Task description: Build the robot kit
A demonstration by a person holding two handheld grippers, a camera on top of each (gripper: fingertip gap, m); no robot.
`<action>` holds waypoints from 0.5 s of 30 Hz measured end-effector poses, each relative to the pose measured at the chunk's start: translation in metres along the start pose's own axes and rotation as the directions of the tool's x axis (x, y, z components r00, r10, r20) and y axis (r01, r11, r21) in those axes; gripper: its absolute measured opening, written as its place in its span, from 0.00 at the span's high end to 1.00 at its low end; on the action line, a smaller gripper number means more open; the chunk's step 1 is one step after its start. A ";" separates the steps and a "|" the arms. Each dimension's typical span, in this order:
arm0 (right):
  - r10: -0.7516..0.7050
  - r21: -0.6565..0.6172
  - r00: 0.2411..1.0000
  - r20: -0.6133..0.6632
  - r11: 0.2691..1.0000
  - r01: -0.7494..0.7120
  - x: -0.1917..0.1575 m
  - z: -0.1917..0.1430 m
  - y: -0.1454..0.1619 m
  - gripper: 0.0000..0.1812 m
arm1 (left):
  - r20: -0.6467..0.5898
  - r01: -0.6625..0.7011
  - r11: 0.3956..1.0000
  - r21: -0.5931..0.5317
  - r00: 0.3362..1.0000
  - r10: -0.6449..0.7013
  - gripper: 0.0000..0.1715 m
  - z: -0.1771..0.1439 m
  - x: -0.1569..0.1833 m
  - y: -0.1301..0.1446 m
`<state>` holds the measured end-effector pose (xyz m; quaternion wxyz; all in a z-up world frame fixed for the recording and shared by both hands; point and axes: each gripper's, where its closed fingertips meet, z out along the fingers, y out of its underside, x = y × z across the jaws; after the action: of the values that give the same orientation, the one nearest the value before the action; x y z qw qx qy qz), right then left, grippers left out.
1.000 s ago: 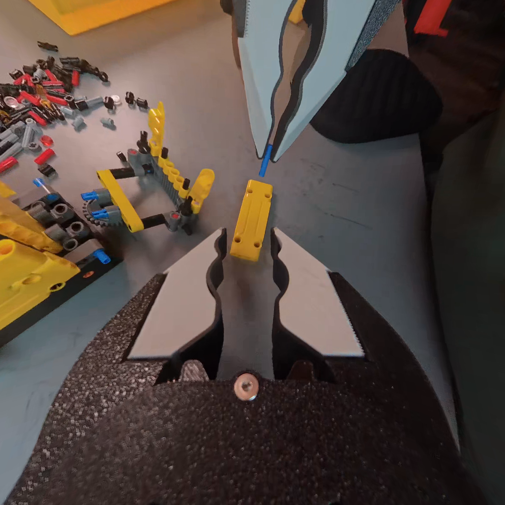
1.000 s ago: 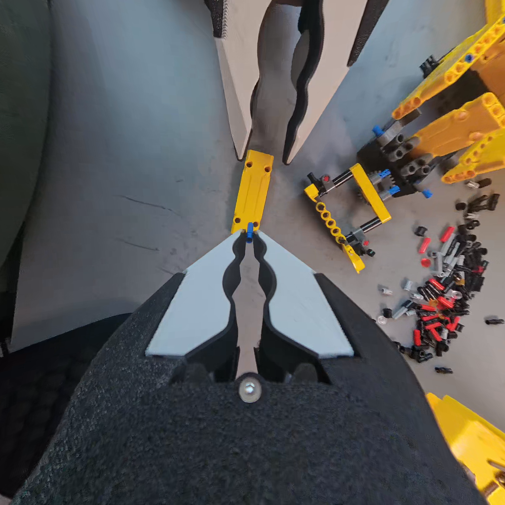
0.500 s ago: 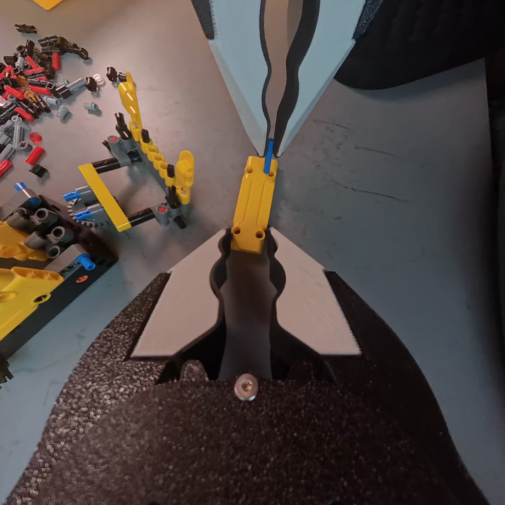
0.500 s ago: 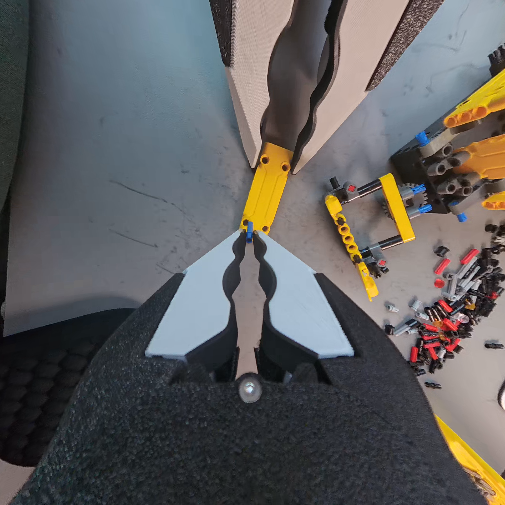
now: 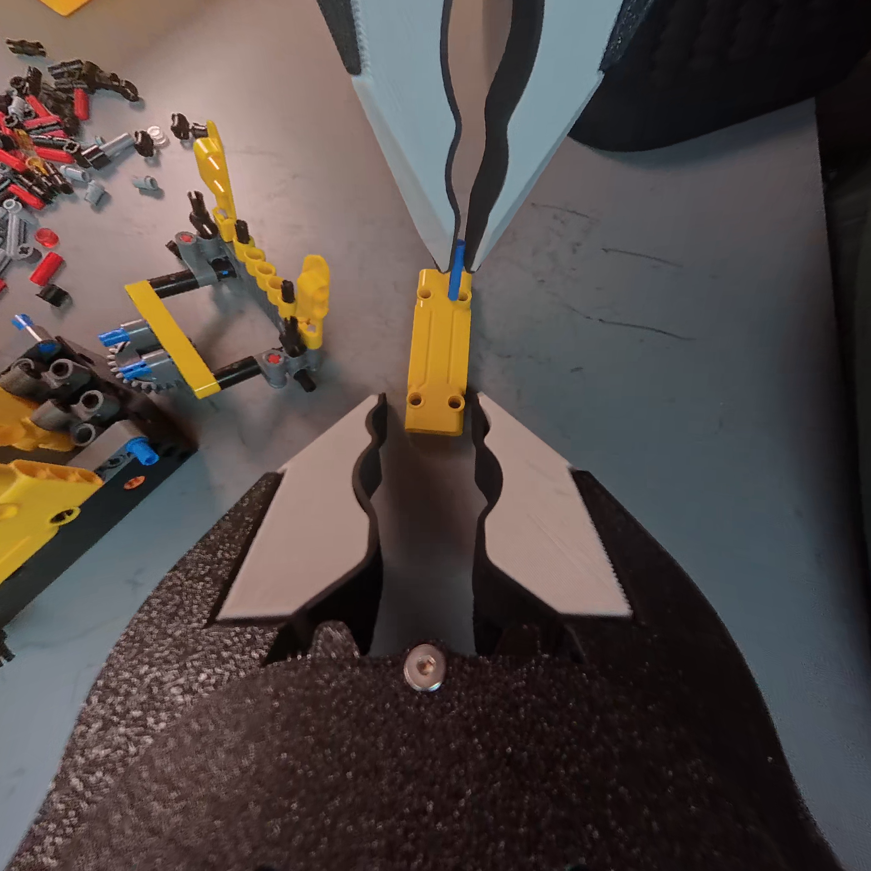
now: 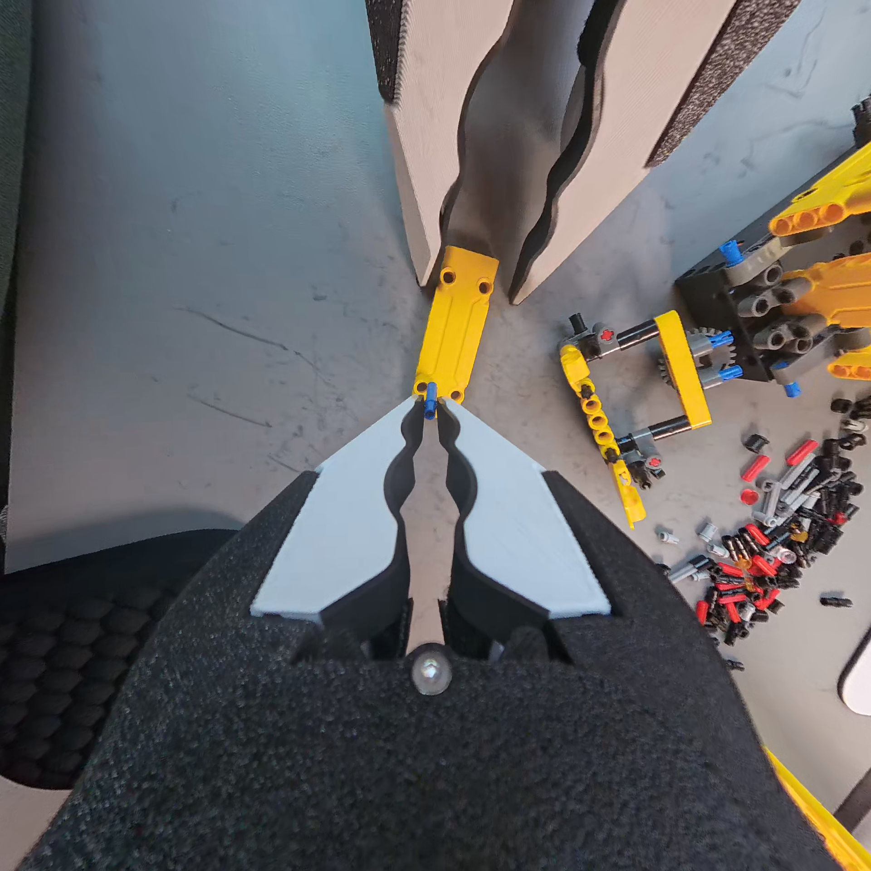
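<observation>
Panel [image 5: 440, 351], yellow, flat on worktop [image 5: 660, 377], long axis between grippers; left gripper [image 5: 426, 407] released, fingers astride near end; right gripper [image 6: 430, 404] clenched on blue pin [image 6: 430, 400] at far end

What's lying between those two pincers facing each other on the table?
A yellow panel piece on the table, seen in both views, spans from the open left gripper to the right gripper pinching a blue pin.

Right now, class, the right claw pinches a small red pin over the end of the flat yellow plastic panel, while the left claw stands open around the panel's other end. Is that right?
One slip: the pin is blue, not red, as the right wrist view shows. The right claw pinches it over the flat yellow plastic panel; the left claw stands open around the other end.
</observation>
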<state>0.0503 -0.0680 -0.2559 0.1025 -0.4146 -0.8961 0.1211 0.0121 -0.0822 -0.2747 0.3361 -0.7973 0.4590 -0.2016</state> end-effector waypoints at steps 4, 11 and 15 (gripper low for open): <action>0.000 0.002 1.000 0.007 1.000 0.000 0.001 0.001 -0.001 0.98 | 0.006 0.004 1.000 0.002 1.000 -0.004 0.81 0.000 -0.001 0.000; -0.005 -0.022 0.999 0.033 1.000 0.006 0.001 0.001 -0.001 0.98 | 0.016 0.007 1.000 -0.001 1.000 -0.007 0.84 0.000 -0.002 0.000; -0.009 -0.030 0.998 0.068 0.999 0.011 -0.005 0.001 -0.003 0.98 | 0.020 0.002 1.000 -0.006 1.000 -0.002 0.84 0.000 -0.002 0.000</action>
<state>0.0506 -0.0740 -0.2562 0.0663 -0.4073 -0.9028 0.1209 0.0115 -0.0805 -0.2749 0.3378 -0.8007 0.4556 -0.1926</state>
